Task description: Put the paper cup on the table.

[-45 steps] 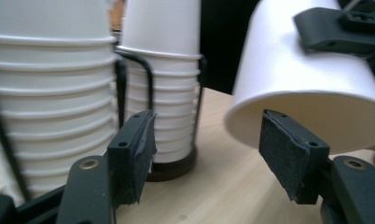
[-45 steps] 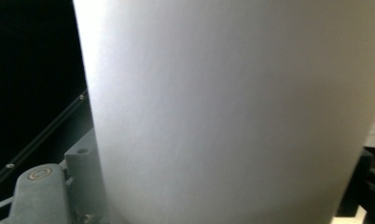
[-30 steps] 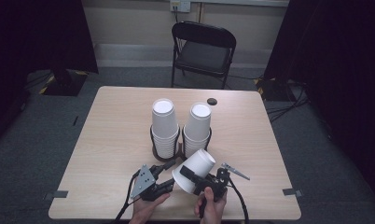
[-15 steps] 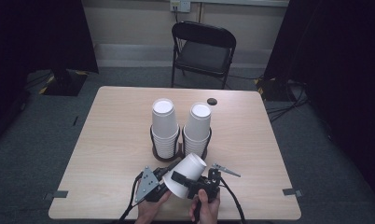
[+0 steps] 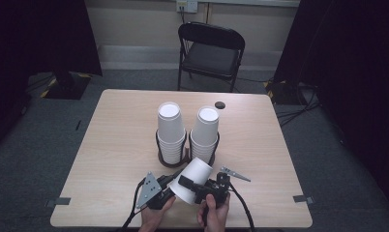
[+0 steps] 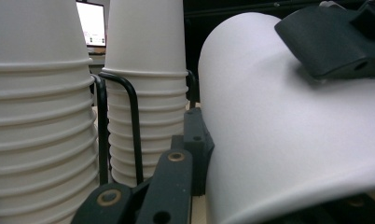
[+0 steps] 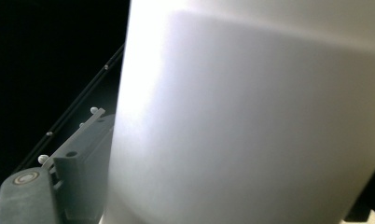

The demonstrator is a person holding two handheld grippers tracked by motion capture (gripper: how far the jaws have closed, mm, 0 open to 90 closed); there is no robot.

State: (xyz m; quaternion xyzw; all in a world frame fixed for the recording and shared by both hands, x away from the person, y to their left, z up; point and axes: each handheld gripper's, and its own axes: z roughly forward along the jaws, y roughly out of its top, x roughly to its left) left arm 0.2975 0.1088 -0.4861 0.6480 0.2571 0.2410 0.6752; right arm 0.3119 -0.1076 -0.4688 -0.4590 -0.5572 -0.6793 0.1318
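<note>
Item: single white paper cup (image 5: 195,179), tipped on its side above the near edge of the desk (image 5: 115,145), base towards the stacks, open mouth towards the hands.

Left gripper (image 5: 172,192): at the cup's rim, clenched on the cup wall. In the left gripper view, one black finger (image 6: 171,186) pressed against the cup's side, the other hidden behind the cup. Grey three-cornered plate (image 5: 149,190) on top. Carried by the left hand (image 5: 154,220).

Right gripper (image 5: 187,185): laid across the cup, fingers released and just opened wide, cup between them. Cannot tell whether any pad touches the paper. In the right gripper view, one finger (image 7: 78,163) standing just beside the cup wall. Carried by the right hand (image 5: 213,212).

Also on the desk: left stack of cups (image 5: 170,130) and right stack of cups (image 5: 204,130), both upside down, side by side at mid-desk in a black wire holder (image 5: 159,145), just beyond the loose cup. Small dark round object (image 5: 220,105) behind the right stack.

Beyond the desk: black folding chair (image 5: 209,53).
</note>
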